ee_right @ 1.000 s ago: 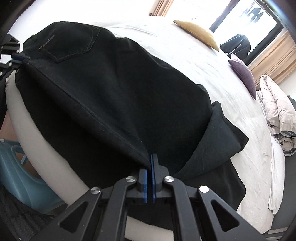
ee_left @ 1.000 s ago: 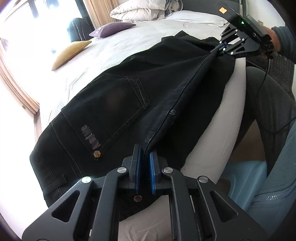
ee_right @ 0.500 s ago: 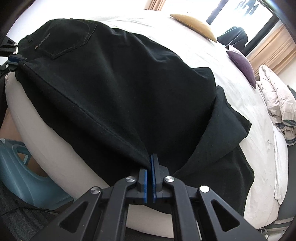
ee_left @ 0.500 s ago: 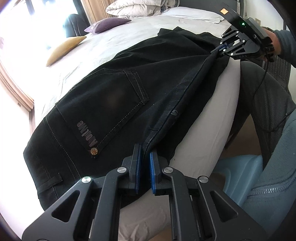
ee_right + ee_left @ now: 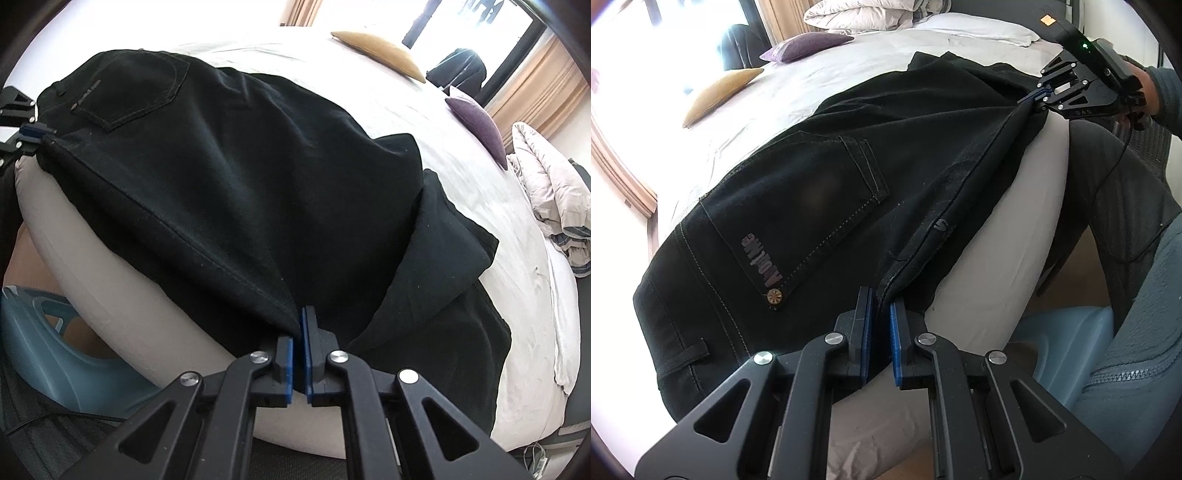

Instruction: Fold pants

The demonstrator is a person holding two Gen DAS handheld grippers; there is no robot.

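Note:
Black pants (image 5: 849,177) lie on a white bed (image 5: 812,96), folded leg on leg, back pocket up. Their near side seam runs taut along the bed's edge between both grippers. My left gripper (image 5: 881,306) is shut on the seam at the waist end. My right gripper (image 5: 298,325) is shut on the same seam further down the leg; it also shows in the left wrist view (image 5: 1039,92). In the right wrist view the pants (image 5: 240,177) spread ahead, with the lower legs doubled over at the right (image 5: 443,258). The left gripper (image 5: 31,134) shows at the far left.
A yellow cushion (image 5: 720,92), a purple cushion (image 5: 805,50) and bunched bedding (image 5: 864,14) lie on the far side of the bed. A blue plastic tub (image 5: 1067,343) stands on the floor beside the bed, next to the person's legs (image 5: 1115,177).
Both grippers have pulled the seam back toward the bed's edge, and the pants have slid with it and lie flatter. Both grips are unchanged.

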